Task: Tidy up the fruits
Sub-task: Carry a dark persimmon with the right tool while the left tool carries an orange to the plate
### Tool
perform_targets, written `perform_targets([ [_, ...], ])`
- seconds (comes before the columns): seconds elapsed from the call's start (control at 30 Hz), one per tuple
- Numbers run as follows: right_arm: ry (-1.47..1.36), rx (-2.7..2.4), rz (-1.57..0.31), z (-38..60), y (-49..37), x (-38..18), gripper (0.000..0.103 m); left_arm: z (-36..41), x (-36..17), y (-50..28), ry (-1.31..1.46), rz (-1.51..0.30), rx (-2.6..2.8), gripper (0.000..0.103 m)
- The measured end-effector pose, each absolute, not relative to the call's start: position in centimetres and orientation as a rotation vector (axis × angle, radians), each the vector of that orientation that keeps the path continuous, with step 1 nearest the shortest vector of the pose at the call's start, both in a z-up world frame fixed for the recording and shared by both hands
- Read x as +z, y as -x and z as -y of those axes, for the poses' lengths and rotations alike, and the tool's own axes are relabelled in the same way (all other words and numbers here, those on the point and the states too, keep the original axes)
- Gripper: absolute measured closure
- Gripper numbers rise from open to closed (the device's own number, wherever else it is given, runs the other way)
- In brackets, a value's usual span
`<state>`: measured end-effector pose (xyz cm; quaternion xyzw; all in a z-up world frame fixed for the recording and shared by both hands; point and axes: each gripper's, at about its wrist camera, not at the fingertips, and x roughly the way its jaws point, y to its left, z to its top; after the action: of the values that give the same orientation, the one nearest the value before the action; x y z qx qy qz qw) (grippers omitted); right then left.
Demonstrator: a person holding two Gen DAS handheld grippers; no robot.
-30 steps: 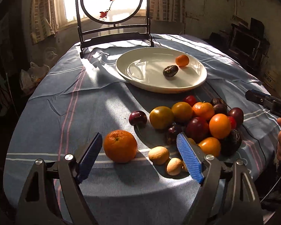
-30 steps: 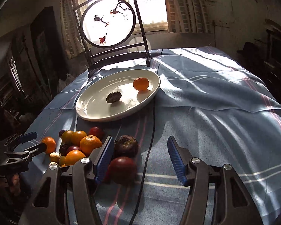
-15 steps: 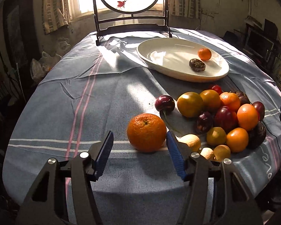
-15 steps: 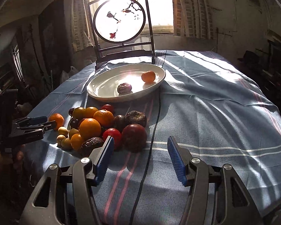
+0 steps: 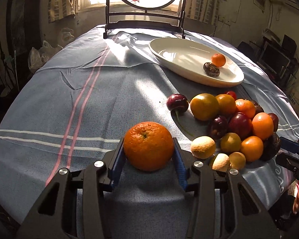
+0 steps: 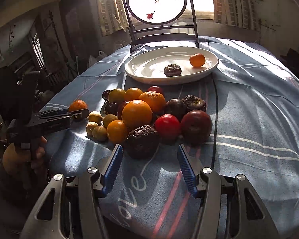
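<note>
Round table, blue striped cloth (image 5: 89,103); white plate (image 5: 181,59), fruit pile (image 6: 141,115).

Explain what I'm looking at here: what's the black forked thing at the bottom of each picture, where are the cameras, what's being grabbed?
No robot: a person carries a two-finger gripper in each hand, each with a fisheye camera looking along its fingers. In the left view, the left gripper is closing around a large orange on the blue tablecloth. In the right view, the right gripper stands open and empty, just short of a wrinkled dark fruit at the near edge of the fruit pile. Behind sits a white plate holding two fruits.
</note>
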<state>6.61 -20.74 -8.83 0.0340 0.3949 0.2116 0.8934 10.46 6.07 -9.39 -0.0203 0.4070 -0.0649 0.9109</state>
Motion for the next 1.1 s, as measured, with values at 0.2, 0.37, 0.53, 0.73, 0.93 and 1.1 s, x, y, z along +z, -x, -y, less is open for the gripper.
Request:
perform_targets([
  [0.2,-0.101,0.424,-0.857,19.5,-8.4,-10.0,0.051,-5.7,-8.9,-9.7,0.028,-0.826,-0.148,0.06],
  [0.37,-0.138,0.451,-0.846,19.6,-8.0,-9.9,0.065,-5.1,-9.1,-9.4,0.011,-0.824,-0.164,0.059],
  [0.53,-0.16,0.466,-0.818,20.4,-7.1,-9.5,0.065,-4.9,-9.0,-9.1,0.019,-0.82,-0.173,0.059],
  [0.73,-0.191,0.478,-0.773,21.9,-6.4,-8.4,0.065,-4.7,-8.0,-8.6,0.019,-0.796,-0.179,0.059],
  [0.93,-0.22,0.476,-0.723,23.5,-6.9,-6.4,0.065,-3.9,-6.5,-8.7,0.012,-0.768,-0.2,0.059],
  [1.1,-0.243,0.456,-0.676,24.8,-9.5,-4.0,0.065,-3.0,-4.6,-11.1,0.007,-0.746,-0.234,0.059],
])
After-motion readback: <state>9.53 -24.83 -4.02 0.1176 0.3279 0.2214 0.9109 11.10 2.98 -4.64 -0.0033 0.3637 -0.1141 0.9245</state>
